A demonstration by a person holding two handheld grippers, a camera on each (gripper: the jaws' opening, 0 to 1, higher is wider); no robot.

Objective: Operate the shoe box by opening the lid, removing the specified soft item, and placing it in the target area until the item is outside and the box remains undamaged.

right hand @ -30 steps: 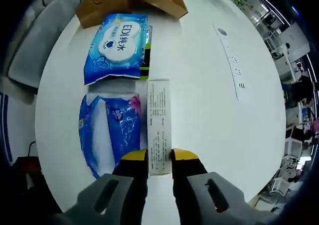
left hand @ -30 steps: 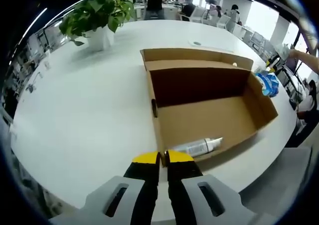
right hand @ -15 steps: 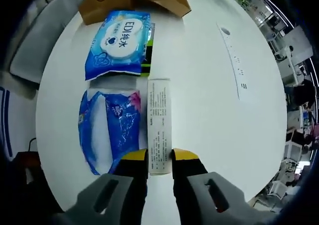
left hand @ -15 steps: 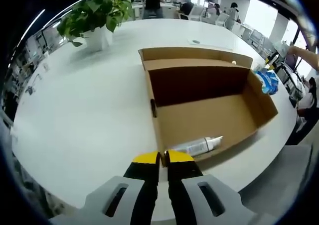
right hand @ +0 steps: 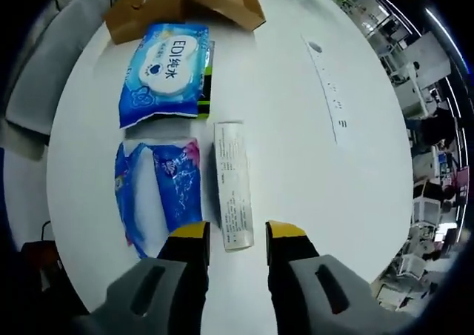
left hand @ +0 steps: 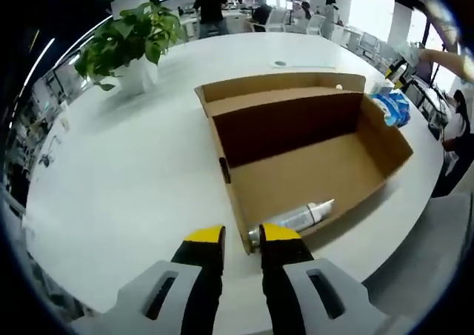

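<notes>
Open brown cardboard shoe box (left hand: 318, 164) near the right edge of the round white counter (left hand: 126, 172), lid folded back, with a white cylindrical bottle (left hand: 292, 218) lying inside along its near wall. Left gripper (left hand: 242, 236) just before the box's near corner, yellow-tipped fingers (left hand: 204, 236) parted, gripping nothing. Right gripper (right hand: 235, 231) spread open above the counter edge, empty, the near end of a long white printed carton (right hand: 232, 184) between its fingers, print too small to read. Beside the carton, a soft blue plastic pack (right hand: 158, 193); farther on, a blue wipes pack labelled "EDI" plus Chinese characters (right hand: 166, 70). Leafy potted plant (left hand: 133, 38) at the far counter edge.
</notes>
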